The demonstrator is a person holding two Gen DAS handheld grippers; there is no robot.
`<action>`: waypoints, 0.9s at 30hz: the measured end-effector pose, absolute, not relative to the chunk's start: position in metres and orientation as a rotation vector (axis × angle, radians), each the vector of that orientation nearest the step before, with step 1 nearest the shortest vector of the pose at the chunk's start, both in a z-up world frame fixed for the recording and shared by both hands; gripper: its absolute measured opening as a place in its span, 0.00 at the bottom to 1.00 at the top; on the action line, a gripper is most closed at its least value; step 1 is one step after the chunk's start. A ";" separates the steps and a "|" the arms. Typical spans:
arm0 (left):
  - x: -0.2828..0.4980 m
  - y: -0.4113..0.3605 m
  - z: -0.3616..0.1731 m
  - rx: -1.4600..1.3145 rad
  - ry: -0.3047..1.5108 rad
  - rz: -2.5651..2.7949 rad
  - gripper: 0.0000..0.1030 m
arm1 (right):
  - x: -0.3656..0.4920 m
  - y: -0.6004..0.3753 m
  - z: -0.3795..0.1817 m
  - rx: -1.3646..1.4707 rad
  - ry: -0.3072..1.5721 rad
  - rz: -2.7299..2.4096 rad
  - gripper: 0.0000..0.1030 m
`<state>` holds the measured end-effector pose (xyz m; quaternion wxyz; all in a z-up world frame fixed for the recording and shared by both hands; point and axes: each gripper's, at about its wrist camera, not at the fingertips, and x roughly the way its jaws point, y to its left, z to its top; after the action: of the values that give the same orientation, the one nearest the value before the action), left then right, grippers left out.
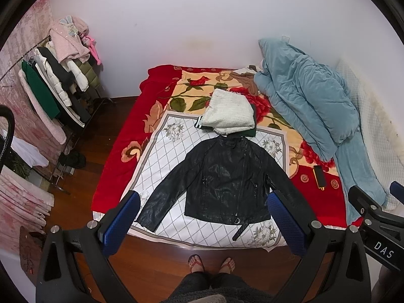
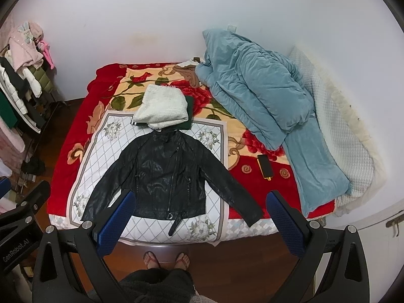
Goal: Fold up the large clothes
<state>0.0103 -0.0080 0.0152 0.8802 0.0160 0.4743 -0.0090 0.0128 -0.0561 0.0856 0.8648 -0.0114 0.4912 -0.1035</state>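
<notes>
A black leather jacket (image 1: 224, 176) lies flat, front up, sleeves spread, on a white diamond-patterned cloth (image 1: 164, 151) on the bed; it also shows in the right wrist view (image 2: 166, 174). Behind its collar sits a folded white fleecy garment (image 1: 228, 112) on a folded dark green one (image 1: 248, 132). My left gripper (image 1: 203, 199) is open and empty, held above the jacket's hem. My right gripper (image 2: 200, 198) is open and empty, held above the jacket's right sleeve and hem. Neither touches the jacket.
The bed has a red floral blanket (image 1: 113, 156). A crumpled blue duvet (image 1: 310, 103) fills its right side. A black phone (image 1: 319, 178) lies on the blanket right of the jacket. A loaded clothes rack (image 1: 55, 80) stands at the left. My feet (image 1: 212, 265) stand on the wood floor.
</notes>
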 end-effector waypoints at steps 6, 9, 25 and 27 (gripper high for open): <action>0.014 -0.010 0.016 0.035 0.987 -0.018 1.00 | 0.012 -0.056 0.085 -0.022 1.027 -0.217 1.00; 0.013 -0.008 0.015 0.031 0.986 -0.018 1.00 | 0.010 -0.058 0.087 -0.024 1.024 -0.218 1.00; 0.012 -0.010 0.021 0.029 0.981 -0.018 1.00 | 0.011 -0.057 0.089 -0.025 1.020 -0.217 1.00; 0.014 -0.011 0.022 0.028 0.982 -0.018 1.00 | 0.010 -0.057 0.089 -0.026 1.021 -0.217 1.00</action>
<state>0.0136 -0.0107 0.0224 0.8818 0.0133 0.4713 -0.0088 0.0105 -0.0569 0.0892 0.8668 -0.0124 0.4877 -0.1034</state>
